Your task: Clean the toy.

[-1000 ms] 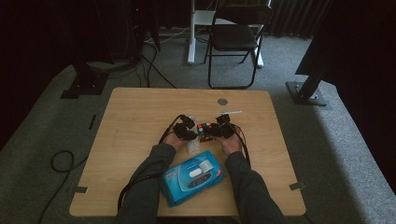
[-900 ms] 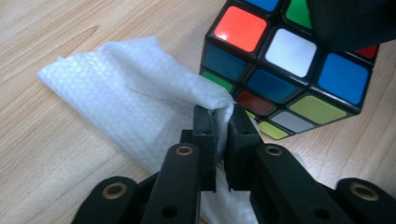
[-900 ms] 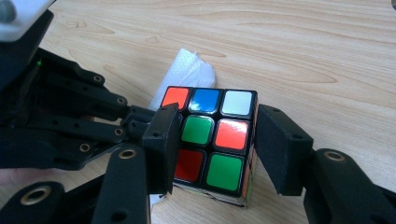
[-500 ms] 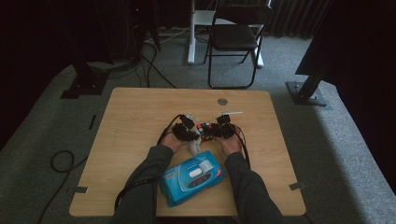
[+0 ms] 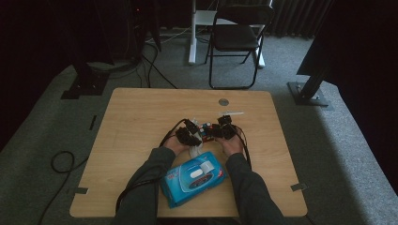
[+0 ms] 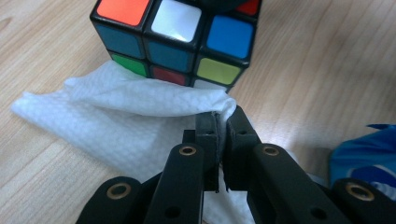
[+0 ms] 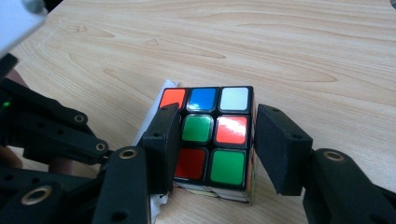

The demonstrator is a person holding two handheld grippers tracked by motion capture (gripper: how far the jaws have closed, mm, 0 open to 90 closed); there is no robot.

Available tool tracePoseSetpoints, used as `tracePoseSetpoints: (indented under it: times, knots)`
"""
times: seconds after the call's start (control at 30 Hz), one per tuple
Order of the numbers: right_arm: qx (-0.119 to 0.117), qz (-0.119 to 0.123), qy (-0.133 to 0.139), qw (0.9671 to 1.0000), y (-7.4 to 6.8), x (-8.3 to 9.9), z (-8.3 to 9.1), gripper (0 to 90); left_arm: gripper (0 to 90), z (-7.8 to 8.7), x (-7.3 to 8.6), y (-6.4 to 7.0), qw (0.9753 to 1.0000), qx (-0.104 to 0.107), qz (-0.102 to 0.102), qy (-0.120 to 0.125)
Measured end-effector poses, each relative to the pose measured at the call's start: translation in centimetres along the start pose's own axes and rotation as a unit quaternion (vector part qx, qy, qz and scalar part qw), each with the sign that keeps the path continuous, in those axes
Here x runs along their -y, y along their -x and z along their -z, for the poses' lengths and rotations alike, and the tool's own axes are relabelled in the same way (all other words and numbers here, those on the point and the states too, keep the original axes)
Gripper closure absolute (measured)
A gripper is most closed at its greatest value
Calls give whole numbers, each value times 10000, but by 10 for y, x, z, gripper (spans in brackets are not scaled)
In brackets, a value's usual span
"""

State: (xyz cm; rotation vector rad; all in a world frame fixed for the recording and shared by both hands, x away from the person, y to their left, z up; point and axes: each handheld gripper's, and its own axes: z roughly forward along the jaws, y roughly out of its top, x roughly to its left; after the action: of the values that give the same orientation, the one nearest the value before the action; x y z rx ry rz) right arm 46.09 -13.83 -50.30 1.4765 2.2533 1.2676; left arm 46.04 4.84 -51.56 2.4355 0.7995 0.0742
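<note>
In the high view, one wooden desk (image 5: 141, 122) carries one puzzle cube (image 5: 205, 131) near its middle, with two grippers meeting at it: the left gripper (image 5: 187, 133) just beside the cube's left side and the right gripper (image 5: 223, 131) at its right side. One white wipe (image 5: 195, 150) lies crumpled just nearer the person than the left gripper, and one blue pack of wipes (image 5: 195, 178) sits between the two forearms at the near edge. One grey round disc (image 5: 224, 101) is set in the desk towards the far edge, one thin white strip (image 5: 233, 113) lies just beyond the right gripper, and one black folding chair (image 5: 237, 37) stands on the carpet beyond the desk. In the left gripper view, the left gripper (image 6: 222, 122) is pinched closed on a fold of the wipe (image 6: 116, 116), which spreads over the desk (image 6: 317, 70) and touches the lower face of the cube (image 6: 175, 37); a corner of the blue pack (image 6: 369, 158) shows at the right. In the right gripper view, the right gripper (image 7: 212, 140) straddles the single cube (image 7: 210, 140), its jaws parted, the left one against the cube's side and the right one just clear of it, so it grips nothing firmly; the wipe (image 7: 149, 116) peeks out beneath the cube, and the left gripper's black frame (image 7: 46, 135) sits at the left.
</note>
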Motion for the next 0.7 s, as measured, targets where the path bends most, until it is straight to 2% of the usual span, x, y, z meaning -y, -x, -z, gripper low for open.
tracePoseSetpoints:
  times: [0.03, 0.07, 0.13, 0.2, 0.3, 0.37, 0.43, 0.7]
  knots:
    - [2, -13, 4, 10000, 0, 0, 0, 510, 862, -1, 0, 0, 10000, -77, -7, -36]
    - [1, -22, 8, 10000, 0, 0, 0, 510, 862, -2, 0, -1, 9996, -240, -31, -114]
    - [-19, 13, -7, 10000, -1, 0, 0, 510, 861, -2, -1, -1, 9996, -282, 40, -87]
    - [-4, 22, -21, 10000, -1, -1, 0, 511, 860, -1, -1, 1, 9994, -349, 26, -73]
    - [26, 80, -35, 10000, -2, -1, 0, 513, 859, 8, -1, 8, 9995, -283, -54, 104]
    - [36, 99, -45, 9999, -3, -1, 0, 514, 860, 16, 0, 13, 9995, -157, -112, 254]
    - [20, 88, -36, 10000, -2, -1, 0, 513, 860, 21, -2, 19, 9992, -163, -213, 308]
    - [75, 107, -41, 9999, -3, -2, 0, 515, 861, 19, -7, 23, 9989, -309, -259, 250]
